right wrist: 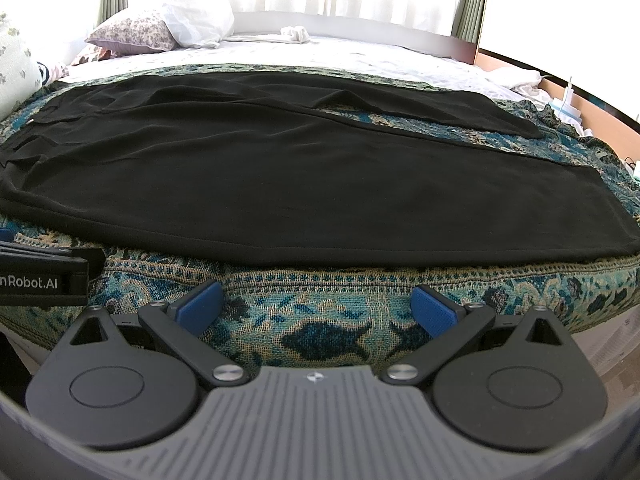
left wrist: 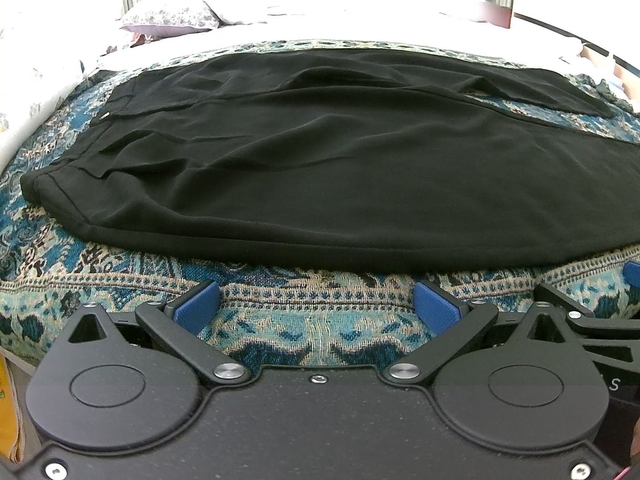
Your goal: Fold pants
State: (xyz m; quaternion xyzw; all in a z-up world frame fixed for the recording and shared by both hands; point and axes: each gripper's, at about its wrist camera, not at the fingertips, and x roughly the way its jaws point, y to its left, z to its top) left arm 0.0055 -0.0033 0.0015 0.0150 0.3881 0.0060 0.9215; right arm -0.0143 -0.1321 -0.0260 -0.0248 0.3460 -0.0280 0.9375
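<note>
Black pants (left wrist: 320,168) lie spread flat on a patterned teal blanket (left wrist: 304,328), waistband at the left, two legs running to the right with a gap between them. They also show in the right wrist view (right wrist: 304,184). My left gripper (left wrist: 318,306) is open and empty, just short of the pants' near edge. My right gripper (right wrist: 318,306) is open and empty, also short of the near edge, further right along the near leg. The right gripper's side shows at the left view's right edge (left wrist: 580,320).
The blanket (right wrist: 320,332) covers a bed with a white sheet (right wrist: 380,56) behind. Pillows (right wrist: 136,32) lie at the back left. A wooden bed frame (right wrist: 592,112) runs along the right. The left gripper's body (right wrist: 44,272) juts in at the left.
</note>
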